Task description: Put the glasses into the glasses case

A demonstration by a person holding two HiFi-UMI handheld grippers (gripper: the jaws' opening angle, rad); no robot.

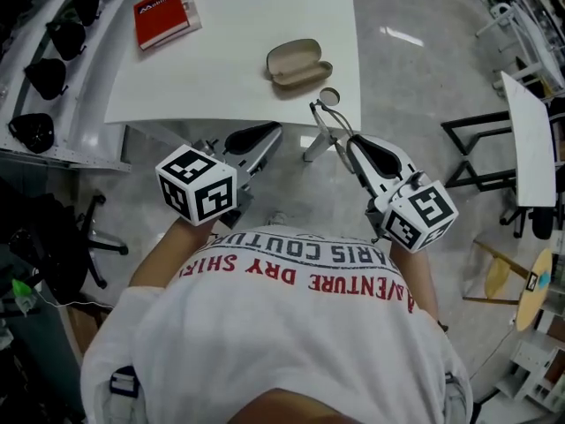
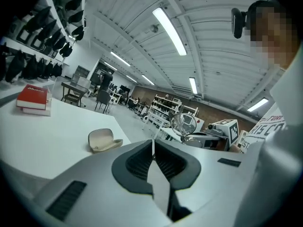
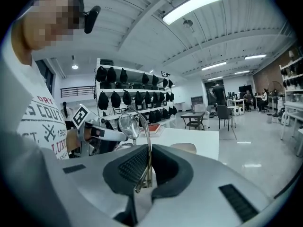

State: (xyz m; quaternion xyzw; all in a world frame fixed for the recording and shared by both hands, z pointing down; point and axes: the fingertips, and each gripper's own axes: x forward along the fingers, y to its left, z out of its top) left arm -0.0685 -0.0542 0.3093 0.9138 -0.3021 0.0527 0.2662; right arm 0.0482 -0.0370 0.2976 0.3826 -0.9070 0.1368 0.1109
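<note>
The beige glasses case (image 1: pixel 298 63) lies open on the white table (image 1: pixel 221 78), near its right front part; it also shows in the left gripper view (image 2: pixel 104 140) and partly behind the jaws in the right gripper view (image 3: pixel 184 148). My right gripper (image 1: pixel 349 144) is shut on a temple of the wire-framed glasses (image 1: pixel 325 111), held off the table's front right corner with the lenses (image 3: pixel 128 124) sticking up. The left gripper (image 1: pixel 269 131) is shut with nothing in it, just short of the table's front edge, its pads (image 2: pixel 142 162) meeting.
A red book (image 1: pixel 163 14) lies at the table's far left. Shelves with black caps (image 1: pixel 40 78) run along the left. A black office chair (image 1: pixel 84 237) stands at lower left; another white table (image 1: pixel 534 140) and a wooden stool (image 1: pixel 512 276) stand at right.
</note>
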